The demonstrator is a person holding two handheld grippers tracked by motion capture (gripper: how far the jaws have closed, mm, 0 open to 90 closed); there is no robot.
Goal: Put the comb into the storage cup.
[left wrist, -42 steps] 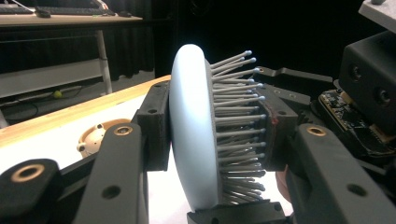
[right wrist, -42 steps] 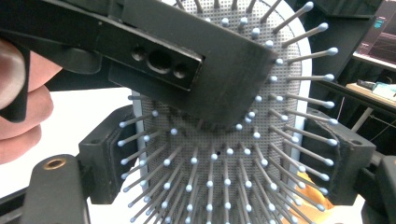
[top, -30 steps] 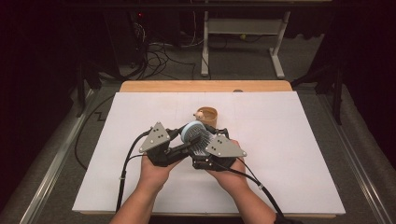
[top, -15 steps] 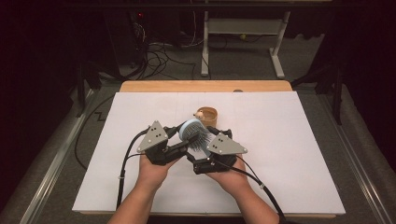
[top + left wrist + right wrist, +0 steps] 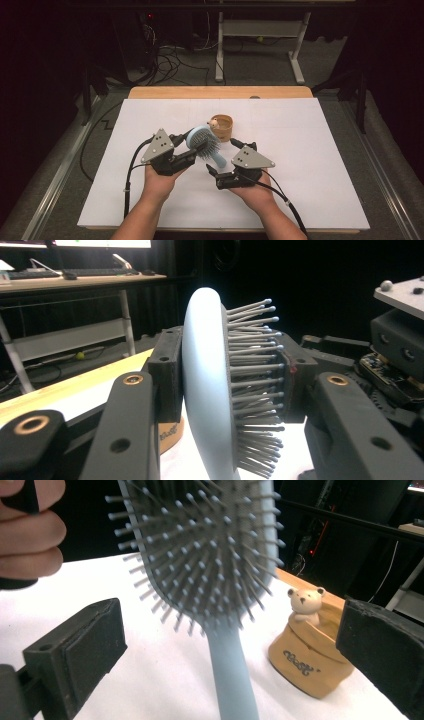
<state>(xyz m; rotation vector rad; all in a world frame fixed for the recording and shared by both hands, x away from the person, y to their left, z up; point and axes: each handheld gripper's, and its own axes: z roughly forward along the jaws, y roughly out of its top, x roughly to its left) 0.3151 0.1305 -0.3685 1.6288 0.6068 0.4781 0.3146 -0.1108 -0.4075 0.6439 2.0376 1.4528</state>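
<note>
A pale blue hairbrush (image 5: 204,141) is held above the white table sheet (image 5: 310,165) by the left gripper (image 5: 186,145), while the right gripper (image 5: 222,161) stands open beside its handle.

The brush head is clamped between the left gripper's jaws — one pad against the smooth back, the other pressed into the grey bristles (image 5: 252,385), as seen in the left gripper view. The right gripper's jaws have just been opening and are spread wide; the handle (image 5: 227,675) is seen between them in the right gripper view, touched by neither pad. A tan cup with a small bear figure (image 5: 222,126) is set on the sheet just behind the brush — apart from both grippers.
</note>
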